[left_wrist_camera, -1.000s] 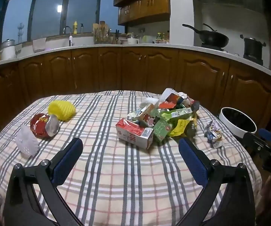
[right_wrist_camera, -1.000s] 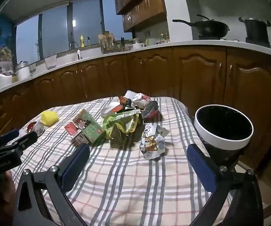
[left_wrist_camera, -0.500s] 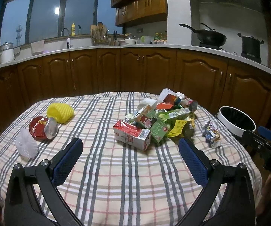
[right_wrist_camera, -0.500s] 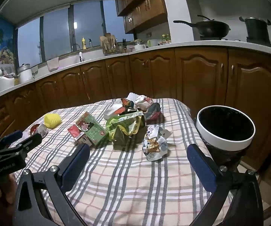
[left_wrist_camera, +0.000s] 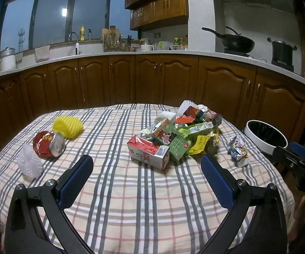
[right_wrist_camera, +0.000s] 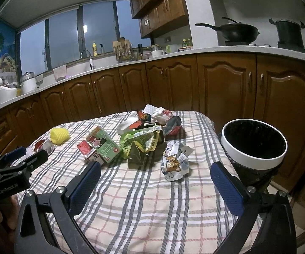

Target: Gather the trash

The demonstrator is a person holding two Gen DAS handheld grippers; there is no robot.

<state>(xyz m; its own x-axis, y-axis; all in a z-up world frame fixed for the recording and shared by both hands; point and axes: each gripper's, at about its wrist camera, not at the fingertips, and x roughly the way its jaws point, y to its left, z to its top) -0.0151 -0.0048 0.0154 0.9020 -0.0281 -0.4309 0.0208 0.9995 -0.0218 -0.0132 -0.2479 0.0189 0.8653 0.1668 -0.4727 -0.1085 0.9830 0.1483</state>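
Left tool (left_wrist_camera: 146,167) spread wide, empty, low over the checked tabletop (left_wrist_camera: 131,201). Right tool (right_wrist_camera: 155,175) likewise wide, empty. Crumpled wrapper (right_wrist_camera: 174,162) just ahead of the right tool. Beyond: red carton (left_wrist_camera: 148,151) fronting the trash heap (left_wrist_camera: 186,127). Crushed can (left_wrist_camera: 48,144) far left. Bin (right_wrist_camera: 254,144) off the tabletop's right edge.
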